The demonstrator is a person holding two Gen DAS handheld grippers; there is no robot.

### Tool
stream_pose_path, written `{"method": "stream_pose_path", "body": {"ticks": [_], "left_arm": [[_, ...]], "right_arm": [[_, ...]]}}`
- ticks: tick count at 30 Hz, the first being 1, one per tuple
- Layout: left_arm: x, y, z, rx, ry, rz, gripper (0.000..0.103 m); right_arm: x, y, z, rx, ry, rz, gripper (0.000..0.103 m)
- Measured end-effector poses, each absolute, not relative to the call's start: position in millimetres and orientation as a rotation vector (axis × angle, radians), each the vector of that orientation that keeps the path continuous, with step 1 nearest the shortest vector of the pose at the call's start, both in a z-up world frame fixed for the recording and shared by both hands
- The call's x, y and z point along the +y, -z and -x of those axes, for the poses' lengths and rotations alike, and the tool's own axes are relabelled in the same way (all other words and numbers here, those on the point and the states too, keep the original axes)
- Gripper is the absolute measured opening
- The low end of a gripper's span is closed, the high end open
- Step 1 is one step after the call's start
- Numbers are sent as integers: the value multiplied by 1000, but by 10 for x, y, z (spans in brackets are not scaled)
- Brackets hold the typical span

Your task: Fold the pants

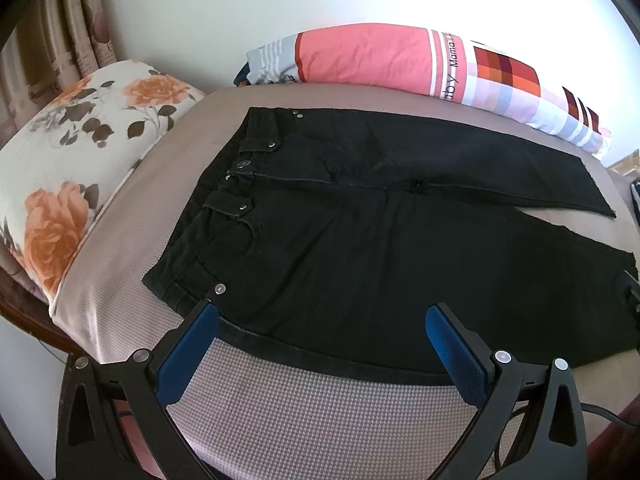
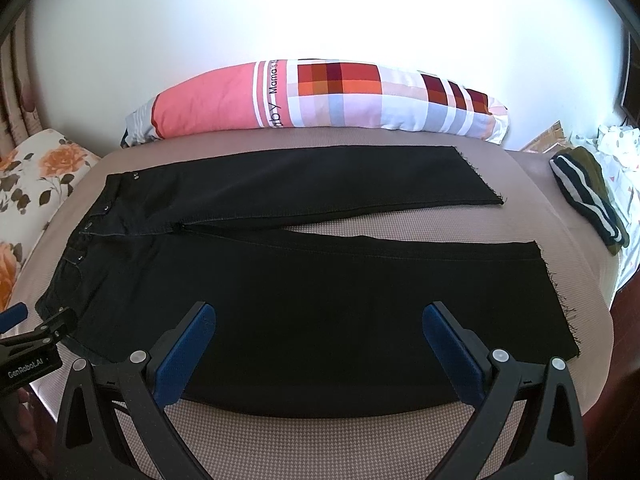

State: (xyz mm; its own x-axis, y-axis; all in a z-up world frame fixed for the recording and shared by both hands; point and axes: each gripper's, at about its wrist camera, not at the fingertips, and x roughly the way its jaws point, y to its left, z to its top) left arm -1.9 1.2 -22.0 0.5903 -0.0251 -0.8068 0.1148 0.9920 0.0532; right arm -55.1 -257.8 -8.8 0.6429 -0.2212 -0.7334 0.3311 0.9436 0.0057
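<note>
Lying flat on the bed [image 2: 360, 440], the black pants [image 2: 320, 300] are unfolded.
Left gripper [image 1: 320, 320] and right gripper [image 2: 318, 320] hover spread wide, holding nothing.

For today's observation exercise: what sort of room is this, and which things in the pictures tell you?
Most likely a bedroom: black pants lie flat on a bed, with a long patchwork pillow against the wall and a flowered pillow at one end.
</note>
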Motion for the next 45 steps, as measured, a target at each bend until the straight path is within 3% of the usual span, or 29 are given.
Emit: {"method": "stream_pose_path", "body": {"ticks": [22, 35, 38, 43, 45], "left_arm": [[40, 160, -93, 944, 116, -83, 103], [858, -157, -1387, 951, 167, 113, 102], [1056, -113, -1854, 966, 205, 163, 93], [1347, 203, -2637, 1038, 274, 295, 63], [1399, 327, -2844, 1065, 315, 343, 61]], "right_arm": [[-2644, 60, 542, 810, 276, -178, 103], [-3012, -164, 189, 756, 131, -319, 103], [-3126, -152, 31, 748, 107, -409, 103], [-3163, -50, -285, 779, 141, -425, 103], [-3129, 35, -448, 813, 152, -413, 103]]}}
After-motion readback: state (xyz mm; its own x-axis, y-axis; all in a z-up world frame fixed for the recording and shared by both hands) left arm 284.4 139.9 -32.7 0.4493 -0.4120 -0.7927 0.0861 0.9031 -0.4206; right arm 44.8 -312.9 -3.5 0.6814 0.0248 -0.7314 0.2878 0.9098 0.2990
